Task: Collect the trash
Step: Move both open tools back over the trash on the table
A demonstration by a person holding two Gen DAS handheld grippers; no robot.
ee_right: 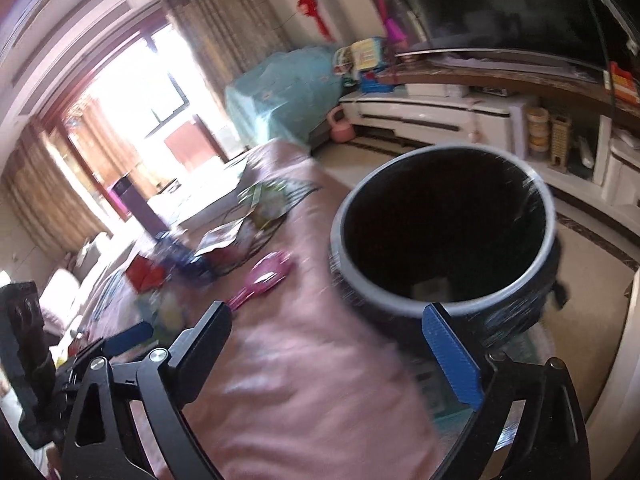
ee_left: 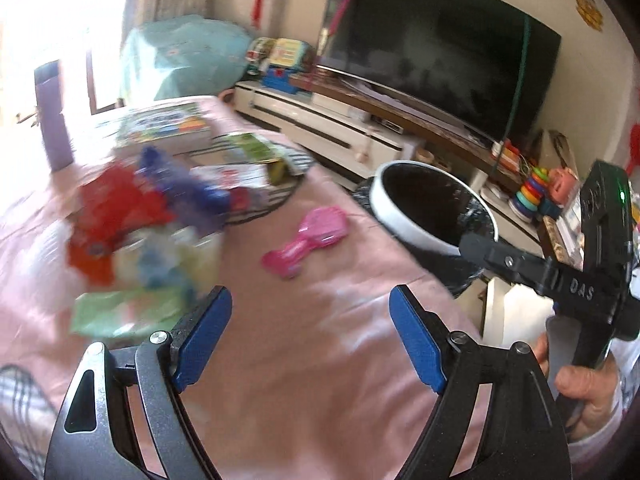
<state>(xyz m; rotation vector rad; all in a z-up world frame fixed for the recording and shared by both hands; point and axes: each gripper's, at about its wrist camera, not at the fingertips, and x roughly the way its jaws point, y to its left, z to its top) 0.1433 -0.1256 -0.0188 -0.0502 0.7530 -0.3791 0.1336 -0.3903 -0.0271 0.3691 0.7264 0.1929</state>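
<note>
A blurred heap of wrappers (ee_left: 140,236), red, blue, yellow and green, lies on the pink tablecloth (ee_left: 304,356) in the left wrist view. My left gripper (ee_left: 310,336) is open and empty just right of the heap. A black trash bin (ee_right: 444,236) with a white rim stands off the table's right edge; it also shows in the left wrist view (ee_left: 432,208). My right gripper (ee_right: 332,352) is open and empty, with its right finger over the bin's near rim. The heap shows far left in the right wrist view (ee_right: 168,280).
A pink toy (ee_left: 308,236) lies mid-table. A wire basket with packets (ee_left: 256,172), a stack of books (ee_left: 168,128) and a purple flask (ee_left: 54,116) stand farther back. A TV (ee_left: 440,52) on a white cabinet sits beyond the bin.
</note>
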